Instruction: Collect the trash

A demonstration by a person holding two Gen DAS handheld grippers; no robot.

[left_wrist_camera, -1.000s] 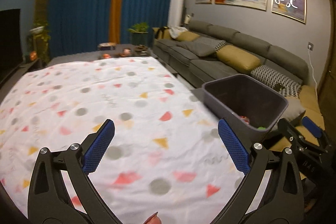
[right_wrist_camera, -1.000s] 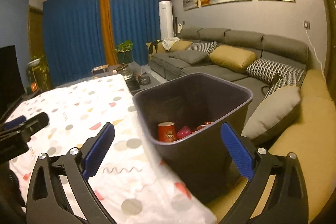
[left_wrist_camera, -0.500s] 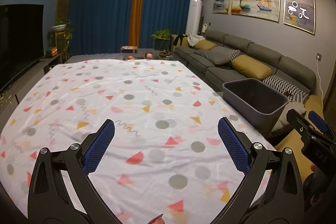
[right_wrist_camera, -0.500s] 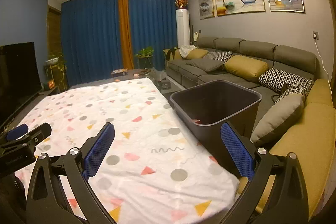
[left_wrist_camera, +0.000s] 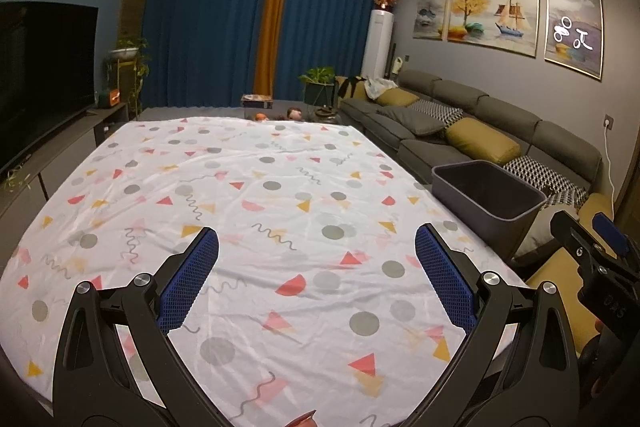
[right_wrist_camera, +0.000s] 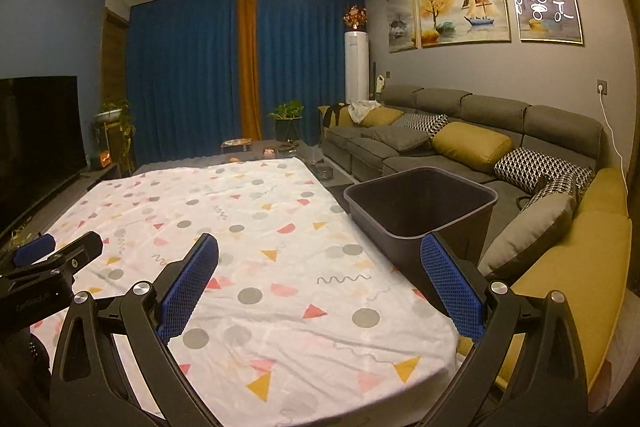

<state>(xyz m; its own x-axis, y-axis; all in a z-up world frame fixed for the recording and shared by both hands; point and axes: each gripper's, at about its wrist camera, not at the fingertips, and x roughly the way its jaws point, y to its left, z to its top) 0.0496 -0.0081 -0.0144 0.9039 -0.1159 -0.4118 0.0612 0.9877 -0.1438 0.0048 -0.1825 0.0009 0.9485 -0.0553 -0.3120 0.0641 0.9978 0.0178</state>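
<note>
1. Blue-padded, my left gripper [left_wrist_camera: 316,275] hovers level over the patterned tablecloth [left_wrist_camera: 248,187], jaws spread wide with nothing between them.
2. My right gripper [right_wrist_camera: 320,279] is held the same way, jaws apart and empty, beside the table's right edge.
3. The dark grey bin [right_wrist_camera: 420,203] stands upright, mouth facing up, touching the table's right side, between it and the sofa [right_wrist_camera: 480,131].
4. Its rim's longer side runs along the table edge; I cannot see its contents.
</note>
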